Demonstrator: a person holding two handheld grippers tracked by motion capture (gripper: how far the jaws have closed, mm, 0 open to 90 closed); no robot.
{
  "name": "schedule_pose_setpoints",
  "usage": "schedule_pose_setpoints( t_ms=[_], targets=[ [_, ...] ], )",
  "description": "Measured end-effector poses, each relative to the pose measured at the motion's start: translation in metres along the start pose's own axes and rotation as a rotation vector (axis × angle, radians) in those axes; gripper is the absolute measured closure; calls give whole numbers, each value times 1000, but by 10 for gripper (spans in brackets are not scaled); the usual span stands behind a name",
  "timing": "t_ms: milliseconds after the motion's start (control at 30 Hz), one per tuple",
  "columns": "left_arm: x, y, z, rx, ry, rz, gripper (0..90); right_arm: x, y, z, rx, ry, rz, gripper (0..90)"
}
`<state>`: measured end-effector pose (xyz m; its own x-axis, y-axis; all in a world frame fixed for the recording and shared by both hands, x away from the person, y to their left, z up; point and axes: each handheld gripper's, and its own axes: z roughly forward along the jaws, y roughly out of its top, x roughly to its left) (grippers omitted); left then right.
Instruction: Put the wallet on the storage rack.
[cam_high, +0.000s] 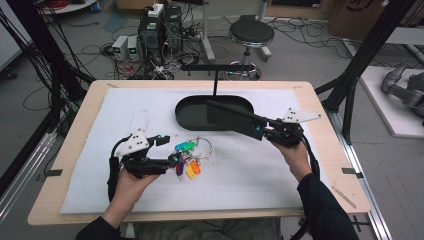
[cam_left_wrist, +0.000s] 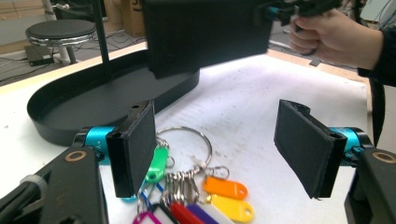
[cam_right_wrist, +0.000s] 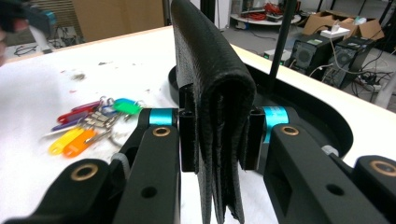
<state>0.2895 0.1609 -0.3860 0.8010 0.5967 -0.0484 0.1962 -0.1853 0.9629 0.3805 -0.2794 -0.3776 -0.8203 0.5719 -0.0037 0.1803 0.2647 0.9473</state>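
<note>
A bunch of keys with coloured tags (cam_high: 189, 157) lies on the white mat, just in front of the black oval tray (cam_high: 190, 117). My left gripper (cam_high: 170, 150) stands open at the bunch's left side. In the left gripper view its jaws (cam_left_wrist: 219, 149) are wide apart, with the key ring and tags (cam_left_wrist: 201, 186) on the mat between and below them, untouched. My right gripper (cam_high: 260, 131) is shut on a black folded leather wallet (cam_high: 232, 120) and holds it over the tray's right half. The wallet (cam_right_wrist: 210, 79) stands on edge between the pads, and the keys (cam_right_wrist: 93, 123) lie to its left.
A black T-shaped stand (cam_high: 216, 75) rises from the tray's far rim. The white mat (cam_high: 260, 175) covers most of the wooden table. A stool (cam_high: 251, 34), computers and cables stand on the floor beyond. The other hand (cam_left_wrist: 327, 37) holds the wallet (cam_left_wrist: 205, 32) ahead of my left jaws.
</note>
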Motion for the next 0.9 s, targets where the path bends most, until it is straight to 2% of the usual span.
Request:
schedule_pose_setpoints(
  t_ms=[167,300,400,567,900],
  targets=[
    [-3,-8,-4,23,-8,-19,296,-6,5,13,-5,12,-4,752],
    [-2,-15,-8,13,-6,-27,293,-11,13,27,0,-9,-10,751],
    [-1,-15,-12,-2,-1,-22,290,-13,16,35,-19,-21,-10,751],
    [0,-15,-15,-20,5,-22,290,-17,19,52,-8,-43,10,752],
    [-5,-13,-14,-30,-3,11,290,-20,19,86,6,-57,14,752]
  ],
)
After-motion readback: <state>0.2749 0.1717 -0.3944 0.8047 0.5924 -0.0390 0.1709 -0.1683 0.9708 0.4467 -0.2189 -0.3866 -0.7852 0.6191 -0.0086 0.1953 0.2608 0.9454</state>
